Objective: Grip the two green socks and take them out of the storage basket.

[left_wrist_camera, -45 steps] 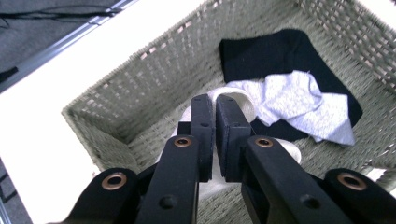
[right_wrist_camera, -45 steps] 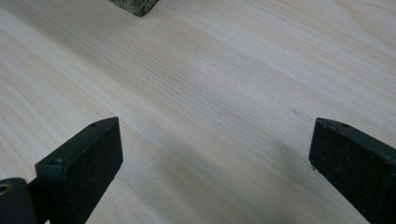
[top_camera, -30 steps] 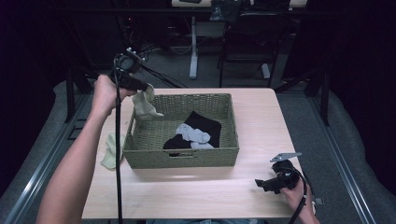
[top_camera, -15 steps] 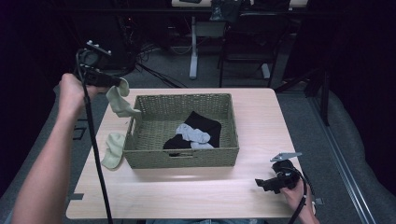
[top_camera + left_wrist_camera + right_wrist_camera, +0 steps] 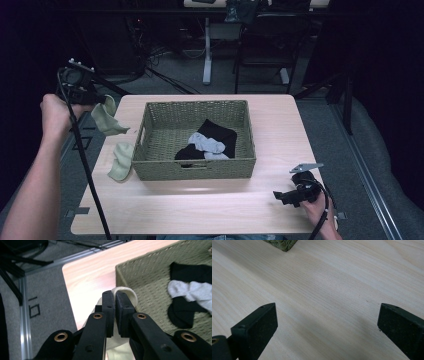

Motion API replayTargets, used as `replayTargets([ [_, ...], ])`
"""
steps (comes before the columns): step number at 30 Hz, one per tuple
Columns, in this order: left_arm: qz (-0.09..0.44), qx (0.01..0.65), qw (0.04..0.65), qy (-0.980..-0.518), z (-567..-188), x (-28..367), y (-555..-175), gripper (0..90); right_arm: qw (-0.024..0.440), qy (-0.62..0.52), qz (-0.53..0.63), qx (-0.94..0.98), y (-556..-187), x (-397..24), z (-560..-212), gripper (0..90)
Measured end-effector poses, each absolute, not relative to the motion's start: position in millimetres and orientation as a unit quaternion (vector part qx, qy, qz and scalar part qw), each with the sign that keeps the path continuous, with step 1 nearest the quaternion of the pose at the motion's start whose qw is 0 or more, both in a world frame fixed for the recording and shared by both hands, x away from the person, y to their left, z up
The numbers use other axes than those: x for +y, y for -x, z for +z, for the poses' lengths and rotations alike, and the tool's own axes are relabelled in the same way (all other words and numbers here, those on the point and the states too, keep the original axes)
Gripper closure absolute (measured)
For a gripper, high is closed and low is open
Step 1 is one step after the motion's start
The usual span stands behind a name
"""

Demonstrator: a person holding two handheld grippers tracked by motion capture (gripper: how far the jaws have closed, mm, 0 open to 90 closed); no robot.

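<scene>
A pale green sock [image 5: 107, 120] hangs in the air beyond the left edge of the light wooden table [image 5: 200, 205], its cuff pinched between the pressed-together jaws of the left gripper [image 5: 114, 296]. A matching pale green sock [image 5: 121, 161] lies on the tabletop just beside the rectangular woven green basket [image 5: 195, 170] (which holds a black sock [image 5: 220, 136] and a light grey sock [image 5: 206, 144]). Near the table's front right corner, the right gripper [image 5: 281, 196] rests low, jaws spread wide over bare wood.
</scene>
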State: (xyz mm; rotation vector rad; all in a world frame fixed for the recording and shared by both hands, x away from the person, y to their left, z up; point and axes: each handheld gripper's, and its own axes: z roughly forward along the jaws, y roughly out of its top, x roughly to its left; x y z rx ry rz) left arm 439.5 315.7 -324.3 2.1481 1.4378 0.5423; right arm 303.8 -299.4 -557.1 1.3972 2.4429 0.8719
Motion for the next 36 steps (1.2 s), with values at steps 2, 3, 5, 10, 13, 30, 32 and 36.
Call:
replayTargets([
  [2, 0.194, 0.534, 0.242, -0.786, -336, 320, -440, 86.5, 0.098, -0.471, 0.293, 0.826, -304, -300, -557, 2.1],
  [3, 0.190, 0.537, 0.241, -0.786, -341, 323, -441, 86.5, 0.098, -0.471, 0.294, 0.826, -304, -300, -558, 2.1],
  [5, 0.183, 0.543, 0.236, -0.785, -354, 326, -442, 86.5, 0.098, -0.472, 0.294, 0.825, -304, -300, -558, 2.1],
  [10, 0.156, 0.547, 0.222, -0.792, -386, 329, -447, 86.3, 0.099, -0.472, 0.294, 0.825, -304, -300, -558, 2.1],
  [13, 0.145, 0.552, 0.219, -0.791, -405, 329, -449, 86.3, 0.100, -0.472, 0.293, 0.825, -304, -300, -558, 2.1],
  [30, 0.100, 0.579, 0.201, -0.784, -482, 314, -468, 85.8, 0.100, -0.471, 0.293, 0.826, -304, -300, -558, 2.1],
  [32, 0.093, 0.583, 0.201, -0.782, -490, 314, -471, 85.6, 0.100, -0.471, 0.293, 0.826, -304, -300, -558, 2.0],
  [36, 0.087, 0.592, 0.200, -0.776, -508, 315, -475, 84.5, 0.100, -0.472, 0.292, 0.826, -304, -300, -558, 2.0],
])
